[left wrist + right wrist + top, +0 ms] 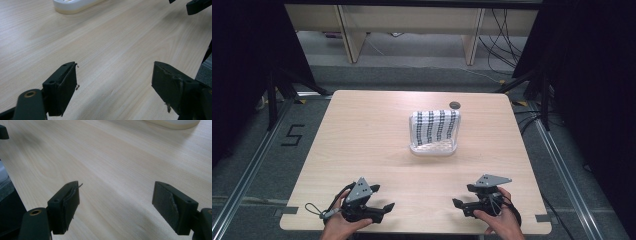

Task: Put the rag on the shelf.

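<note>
A white basket (434, 148) stands near the middle of the wooden table, with a black-and-white patterned cloth (434, 126) draped over it. In the high view my left gripper (384, 210) rests at the front left of the table, held in a hand, open and empty. My right gripper (462, 206) sits at the front right, also open and empty. In the left gripper view its jaws (113, 85) stand wide apart over bare wood, with the basket's base (72, 6) far ahead. The right gripper view has its jaws (116, 200) equally apart, the basket's base (175, 123) at the top.
A small dark round object (455, 105) lies at the table's far edge behind the basket. The table (362, 145) stands on a grey floor with metal rails either side. Cables and wooden furniture legs lie beyond the far edge.
</note>
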`<state>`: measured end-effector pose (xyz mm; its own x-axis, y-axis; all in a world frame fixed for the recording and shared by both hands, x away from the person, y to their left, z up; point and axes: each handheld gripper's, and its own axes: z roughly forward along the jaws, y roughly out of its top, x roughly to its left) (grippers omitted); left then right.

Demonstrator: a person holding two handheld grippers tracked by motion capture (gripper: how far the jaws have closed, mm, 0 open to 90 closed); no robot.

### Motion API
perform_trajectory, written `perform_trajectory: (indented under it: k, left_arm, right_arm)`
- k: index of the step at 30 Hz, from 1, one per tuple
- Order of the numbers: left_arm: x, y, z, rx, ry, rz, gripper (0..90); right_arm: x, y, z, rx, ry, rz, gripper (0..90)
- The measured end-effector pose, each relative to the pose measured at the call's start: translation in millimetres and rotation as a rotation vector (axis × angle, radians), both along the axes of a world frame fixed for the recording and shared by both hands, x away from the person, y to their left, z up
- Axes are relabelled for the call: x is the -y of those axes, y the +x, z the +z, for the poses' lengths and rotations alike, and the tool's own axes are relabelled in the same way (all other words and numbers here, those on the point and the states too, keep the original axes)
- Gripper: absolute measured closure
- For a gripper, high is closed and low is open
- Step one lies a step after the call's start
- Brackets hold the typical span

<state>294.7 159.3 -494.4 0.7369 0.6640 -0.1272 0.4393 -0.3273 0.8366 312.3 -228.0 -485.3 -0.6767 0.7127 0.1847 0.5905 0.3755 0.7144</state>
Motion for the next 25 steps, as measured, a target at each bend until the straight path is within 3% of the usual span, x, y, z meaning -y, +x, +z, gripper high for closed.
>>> perform_trajectory:
  k: [1, 4, 6, 10, 25]
  left_arm:
    - [-1.1, 0.3, 0.7, -0.009, 0.013, 0.001, 19.6]
    - [-2.0, 0.1, 0.7, -0.014, 0.015, 0.007, 19.6]
    - [-2.0, 0.4, 1.0, -0.008, 0.007, 0.009, 19.6]
    - [-3.7, 0.8, 1.8, -0.010, 0.017, 0.010, 19.6]
    - [-2.8, 1.2, 0.0, -0.008, 0.003, 0.012, 19.6]
  right_arm:
    - [-1.4, -1.7, 0.3, -0.022, 0.011, -0.014, 23.2]
    - [0.6, 0.2, 0.3, 0.000, 0.003, -0.002, 23.2]
    - [-0.6, -1.5, 0.9, -0.036, 0.020, -0.014, 23.2]
    - [0.6, -0.2, 0.7, -0.007, 0.010, -0.006, 23.2]
    - [1.8, 0.4, 1.9, 0.007, 0.014, -0.008, 23.4]
